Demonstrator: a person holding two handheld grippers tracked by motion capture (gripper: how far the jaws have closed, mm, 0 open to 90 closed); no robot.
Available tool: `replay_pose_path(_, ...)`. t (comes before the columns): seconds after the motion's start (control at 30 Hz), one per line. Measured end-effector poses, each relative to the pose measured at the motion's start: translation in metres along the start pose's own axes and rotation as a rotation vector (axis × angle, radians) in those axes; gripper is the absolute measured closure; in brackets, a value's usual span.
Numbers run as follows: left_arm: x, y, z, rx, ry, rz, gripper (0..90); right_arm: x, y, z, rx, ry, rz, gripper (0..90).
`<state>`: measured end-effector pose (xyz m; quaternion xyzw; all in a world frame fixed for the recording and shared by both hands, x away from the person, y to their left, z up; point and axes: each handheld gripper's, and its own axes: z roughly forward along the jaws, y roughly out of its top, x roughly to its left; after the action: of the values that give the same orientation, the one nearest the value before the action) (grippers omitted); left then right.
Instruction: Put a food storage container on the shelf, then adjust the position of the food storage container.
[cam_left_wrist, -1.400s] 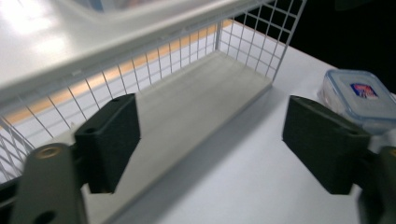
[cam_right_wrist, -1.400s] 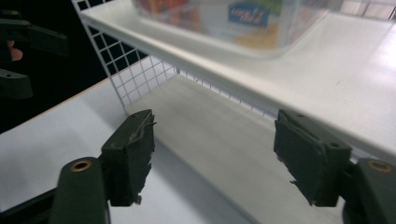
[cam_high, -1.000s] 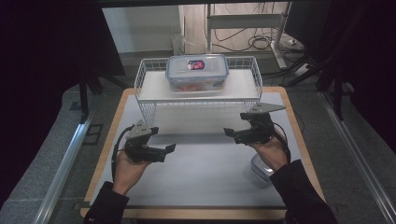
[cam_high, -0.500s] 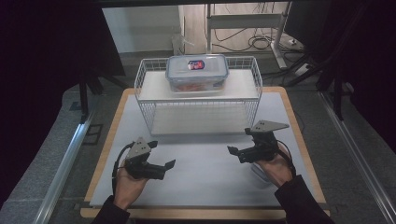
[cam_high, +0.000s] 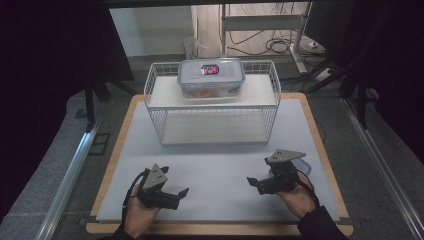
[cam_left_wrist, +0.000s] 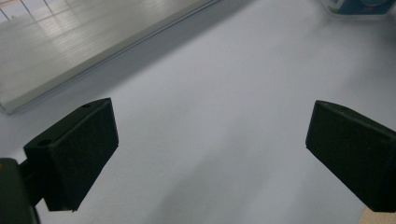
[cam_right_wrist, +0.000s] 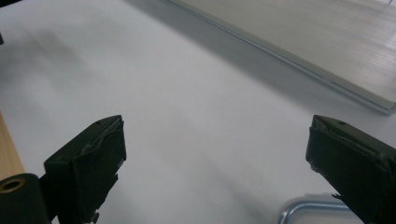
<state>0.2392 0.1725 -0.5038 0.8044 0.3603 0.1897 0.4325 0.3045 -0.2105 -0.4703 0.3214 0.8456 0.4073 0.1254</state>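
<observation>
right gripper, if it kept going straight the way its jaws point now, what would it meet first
Probably the other one: the right gripper points across the pale grey table mat toward the left gripper, with bare mat between them. Aimed slightly downward, it may touch the mat first; depth is unclear.

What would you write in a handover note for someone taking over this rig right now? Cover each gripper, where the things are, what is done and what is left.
Left gripper: open, empty, low over the white mat near the front edge; its jaws have just been opening.
Right gripper: open, empty, its jaws also just opening.
Things: the lidded box sits on the top shelf of the wire rack. A clear blue-rimmed piece lies on the mat beside the right gripper; container or lid, I cannot tell.
Done: the box is on the rack.
Left: probably the blue-rimmed piece, which is not gripped.
</observation>
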Motion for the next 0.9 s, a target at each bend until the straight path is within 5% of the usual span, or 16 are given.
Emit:
replay_pose_path(0.2,0.003,-0.001,-0.001,-0.018,0.003,-0.02,2.2,-0.004,-0.005,0.001,0.032,-0.048,0.015,2.7)
replay_pose_path(0.43,0.005,-0.003,0.0,-0.019,0.001,-0.03,2.3,-0.009,-0.007,0.004,0.066,-0.046,0.082,3.7)
replay_pose_path(0.67,0.004,-0.004,0.002,-0.009,-0.007,-0.031,2.4,-0.016,-0.004,-0.015,0.035,-0.085,0.088,42.8)
replay_pose_path(0.7,0.004,-0.004,0.002,-0.009,-0.007,-0.031,2.5,-0.016,-0.004,-0.015,0.035,-0.085,0.088,42.8)
replay_pose_path(0.73,0.005,-0.004,0.001,-0.019,-0.007,-0.036,2.6,-0.021,-0.005,-0.021,0.037,-0.116,0.08,53.0)
replay_pose_path(0.9,0.008,-0.005,0.0,-0.033,-0.003,-0.052,2.9,-0.041,-0.01,-0.036,0.025,-0.182,0.115,66.0)
